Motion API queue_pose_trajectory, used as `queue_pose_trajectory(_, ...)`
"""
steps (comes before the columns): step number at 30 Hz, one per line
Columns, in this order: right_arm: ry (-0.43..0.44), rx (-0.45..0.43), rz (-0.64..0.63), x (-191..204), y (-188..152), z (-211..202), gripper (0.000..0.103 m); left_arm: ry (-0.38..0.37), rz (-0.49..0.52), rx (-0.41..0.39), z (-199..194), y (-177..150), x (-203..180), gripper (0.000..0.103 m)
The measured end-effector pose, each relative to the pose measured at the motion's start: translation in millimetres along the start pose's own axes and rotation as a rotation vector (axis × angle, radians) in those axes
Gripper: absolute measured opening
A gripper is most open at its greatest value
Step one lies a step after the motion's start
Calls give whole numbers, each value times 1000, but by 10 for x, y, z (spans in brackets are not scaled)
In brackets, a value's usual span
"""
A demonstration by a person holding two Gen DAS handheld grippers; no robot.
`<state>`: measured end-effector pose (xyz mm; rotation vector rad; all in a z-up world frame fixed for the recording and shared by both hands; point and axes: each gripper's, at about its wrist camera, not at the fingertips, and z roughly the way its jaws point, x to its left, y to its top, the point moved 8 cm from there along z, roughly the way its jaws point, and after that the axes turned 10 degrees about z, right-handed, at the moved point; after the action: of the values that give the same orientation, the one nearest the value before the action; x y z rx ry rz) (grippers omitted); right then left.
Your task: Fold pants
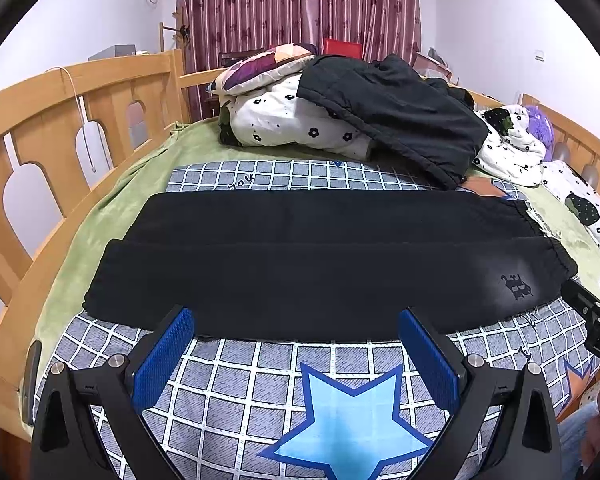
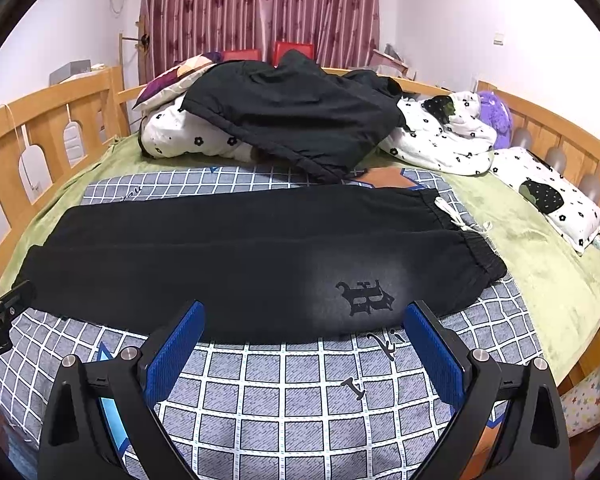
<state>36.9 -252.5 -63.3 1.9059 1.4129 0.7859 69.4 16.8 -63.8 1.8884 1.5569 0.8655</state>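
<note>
Black pants (image 1: 320,264) lie flat across the bed on a grey checked blanket (image 1: 260,384), legs to the left, elastic waistband with a white drawstring to the right. A dark emblem is printed near the waist (image 2: 366,298). The pants (image 2: 240,264) also fill the right wrist view. My left gripper (image 1: 296,320) is open and empty, just in front of the near edge of the pants, toward the leg side. My right gripper (image 2: 304,314) is open and empty, at the near edge close to the emblem.
A second dark garment (image 1: 392,112) lies over a white flowered quilt (image 1: 292,124) and a pillow at the back. A green sheet (image 2: 540,264) covers the bed. Wooden rails (image 1: 60,120) border the left and right sides. A purple plush toy (image 2: 496,116) sits back right.
</note>
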Motion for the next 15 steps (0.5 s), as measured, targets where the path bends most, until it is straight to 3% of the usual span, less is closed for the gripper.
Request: queue_pose_trajectory(15, -3, -5, 1, -34, 19, -12, 99, -1, 1, 1, 6, -3, -6, 103)
